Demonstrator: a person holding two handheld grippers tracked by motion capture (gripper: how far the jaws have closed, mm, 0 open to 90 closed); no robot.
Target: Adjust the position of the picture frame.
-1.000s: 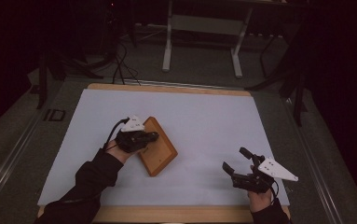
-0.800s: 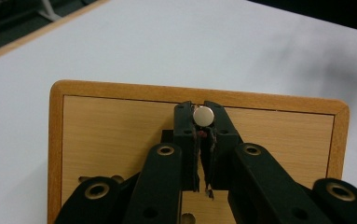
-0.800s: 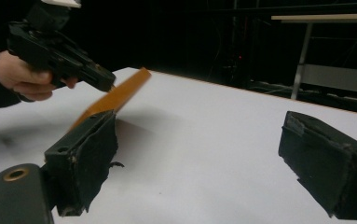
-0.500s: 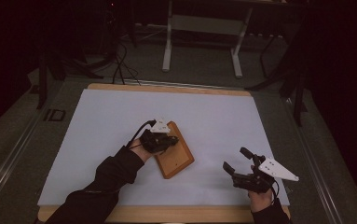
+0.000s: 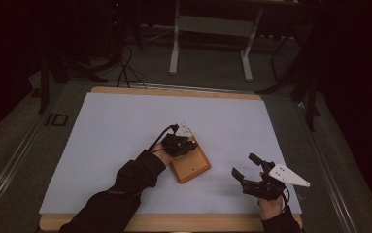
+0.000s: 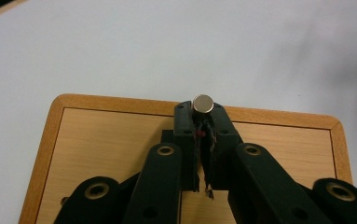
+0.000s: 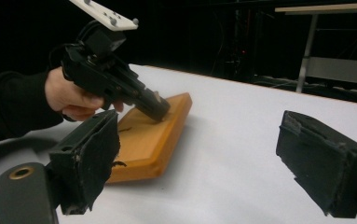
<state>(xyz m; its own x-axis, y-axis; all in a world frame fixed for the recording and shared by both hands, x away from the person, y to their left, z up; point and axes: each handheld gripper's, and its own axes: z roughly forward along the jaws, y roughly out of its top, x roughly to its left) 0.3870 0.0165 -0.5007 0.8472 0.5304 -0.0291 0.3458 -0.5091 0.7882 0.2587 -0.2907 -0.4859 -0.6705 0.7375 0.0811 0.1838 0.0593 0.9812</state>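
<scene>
- I count one flat rectangular wooden board (image 5: 191, 166) with rounded corners, a paler inset face and a darker raised rim; it lies on the table's white sheet, just right of centre and towards the near edge.
- I count one small silver metal cylinder (image 6: 202, 103), short and smooth with a flat round top. In my left gripper view it sits pinched at the very tips, above the far rim of the board.
- My left black two-jaw gripper (image 5: 187, 144) is closed tight on that cylinder, its worn pads (image 6: 196, 140) pressed nearly together and angled down over the board.
- My right black two-jaw gripper (image 5: 245, 167) stands wide apart with nothing between the jaws, near the front right of the sheet, well apart from the board. Its pads (image 7: 92, 161) look frayed at the edges.
- One smooth matte white sheet (image 5: 110, 131) covers the one wooden table (image 5: 174, 222), whose pale edge shows around it.
</scene>
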